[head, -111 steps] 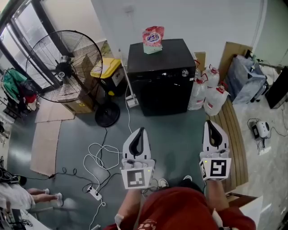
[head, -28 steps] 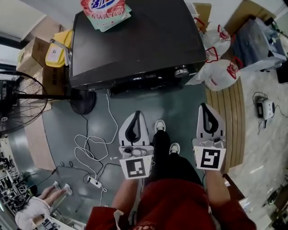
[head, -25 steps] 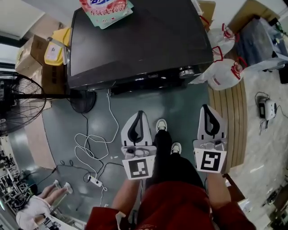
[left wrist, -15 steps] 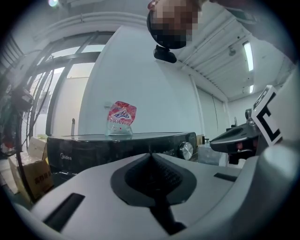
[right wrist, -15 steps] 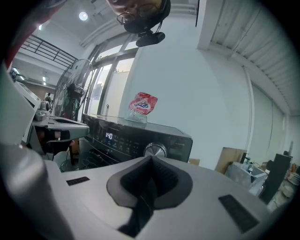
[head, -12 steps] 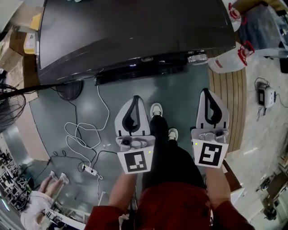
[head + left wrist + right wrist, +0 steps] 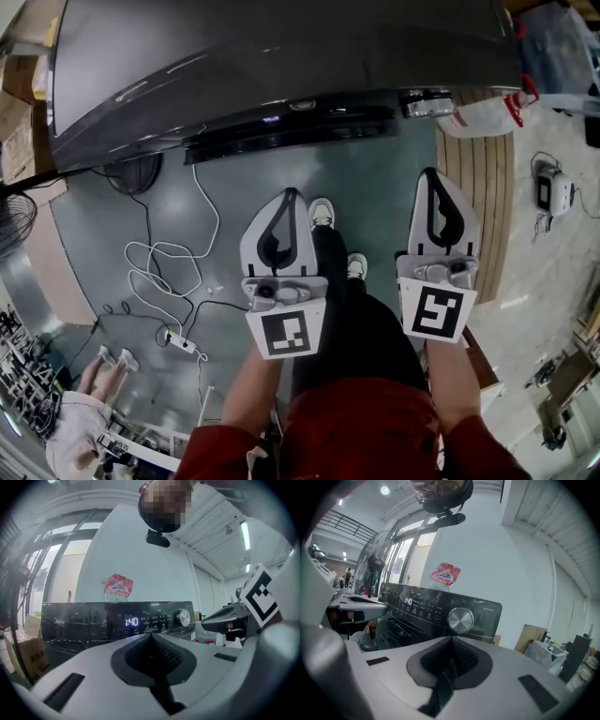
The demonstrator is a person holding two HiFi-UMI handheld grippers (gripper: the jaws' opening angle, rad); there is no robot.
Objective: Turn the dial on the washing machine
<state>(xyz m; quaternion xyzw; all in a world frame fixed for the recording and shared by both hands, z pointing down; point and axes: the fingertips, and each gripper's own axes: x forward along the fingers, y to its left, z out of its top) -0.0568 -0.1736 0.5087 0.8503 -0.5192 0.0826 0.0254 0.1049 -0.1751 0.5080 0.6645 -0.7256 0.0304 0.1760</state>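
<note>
The round silver dial (image 7: 461, 619) has a brushed metal face and a bright rim. It sits at the right end of the glossy control panel on the black washing machine (image 7: 234, 66). It stands ahead of and just above the tips of the right gripper (image 7: 451, 638), clearly apart from them. From the left gripper (image 7: 151, 634) the dial lies ahead and off to the right.

Both grippers point at the machine's front, side by side. The jaws of each are clenched tight, dark ribbed pads pressed together with nothing between them.

On the panel, straight ahead of the left jaws, a lit white display (image 7: 131, 621) reads "1:40". Rows of small glowing icons run from it towards the dial, too small to read. Far to the left of those jaws the panel carries the pale "Midea" logo (image 7: 58, 619).

A red and pink detergent bag (image 7: 118, 586) stands on top of the machine, above and beyond the jaws. It has blue lettering on a white patch that I cannot make out.
</note>
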